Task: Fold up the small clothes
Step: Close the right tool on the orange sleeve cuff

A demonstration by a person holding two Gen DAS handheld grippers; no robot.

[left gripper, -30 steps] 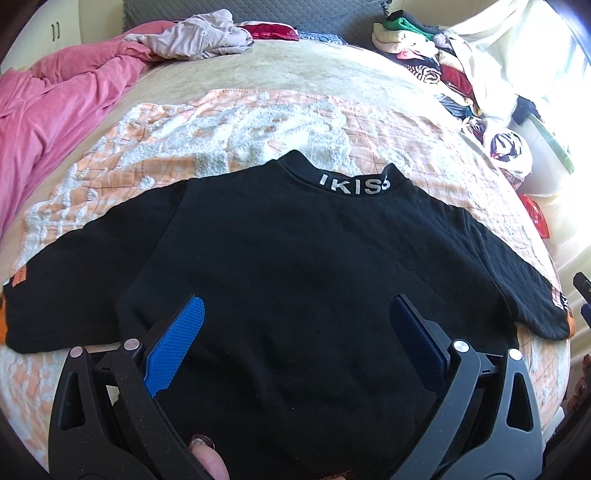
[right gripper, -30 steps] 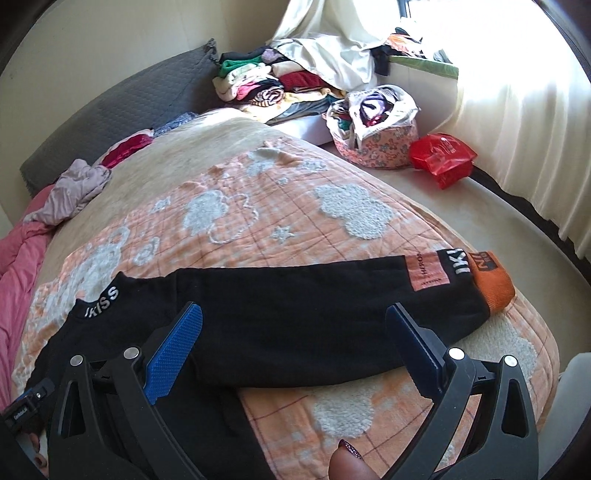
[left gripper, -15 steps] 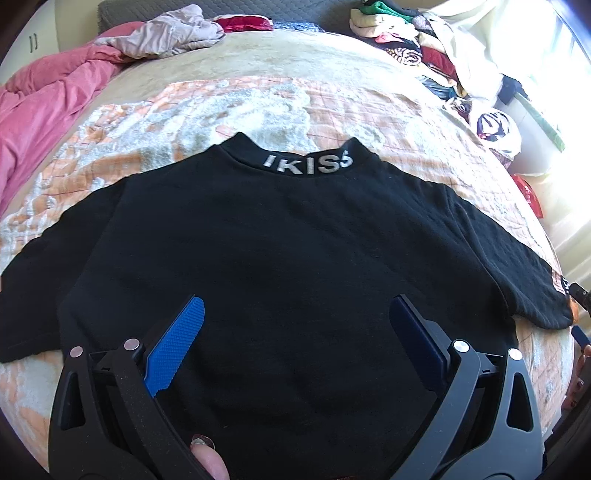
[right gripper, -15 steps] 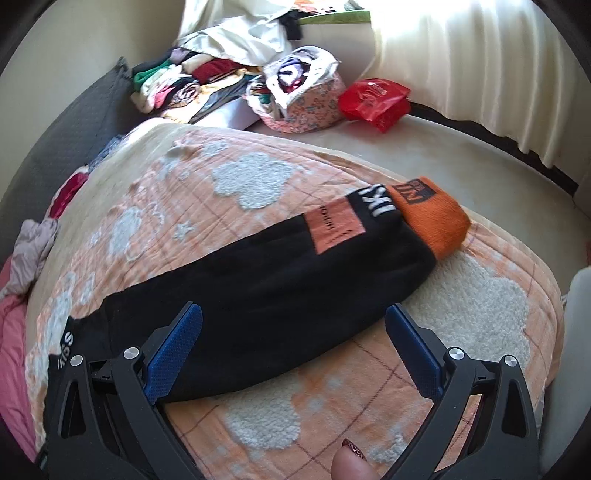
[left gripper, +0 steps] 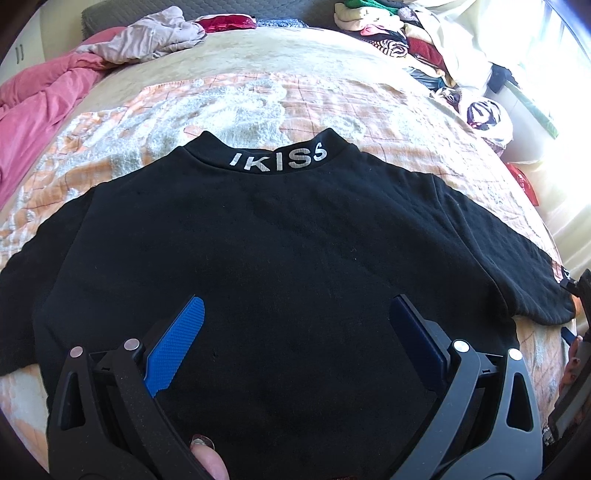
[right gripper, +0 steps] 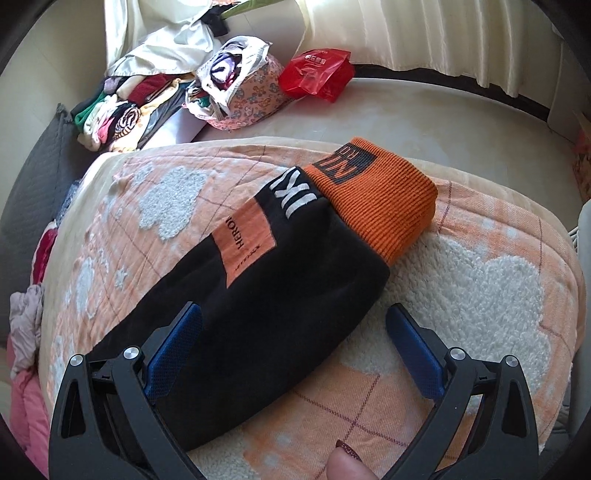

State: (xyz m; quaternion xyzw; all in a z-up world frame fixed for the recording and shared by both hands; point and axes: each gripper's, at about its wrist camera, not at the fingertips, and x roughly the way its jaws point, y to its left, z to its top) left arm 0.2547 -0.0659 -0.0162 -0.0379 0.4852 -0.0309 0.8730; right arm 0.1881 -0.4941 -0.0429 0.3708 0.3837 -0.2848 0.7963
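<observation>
A small black sweatshirt [left gripper: 280,243] lies flat, back up, on the orange cloud-pattern blanket [left gripper: 236,107], its collar reading IKISS [left gripper: 279,159] at the far side. My left gripper [left gripper: 295,325] is open and empty, low over the body of the shirt. In the right wrist view the shirt's right sleeve [right gripper: 266,295] stretches out, ending in an orange ribbed cuff [right gripper: 380,199]. My right gripper [right gripper: 293,325] is open and empty, with the sleeve between and under its fingers.
A pink quilt [left gripper: 40,107] and a crumpled grey garment [left gripper: 147,37] lie at the bed's far left. Piled clothes [right gripper: 122,110], a floral basket [right gripper: 243,96] and a red bag [right gripper: 317,72] sit beyond the bed's right side, near the curtain [right gripper: 424,33].
My left gripper has moved forward over the shirt body. My right gripper has swung out along the right sleeve toward the orange cuff and come closer to it.
</observation>
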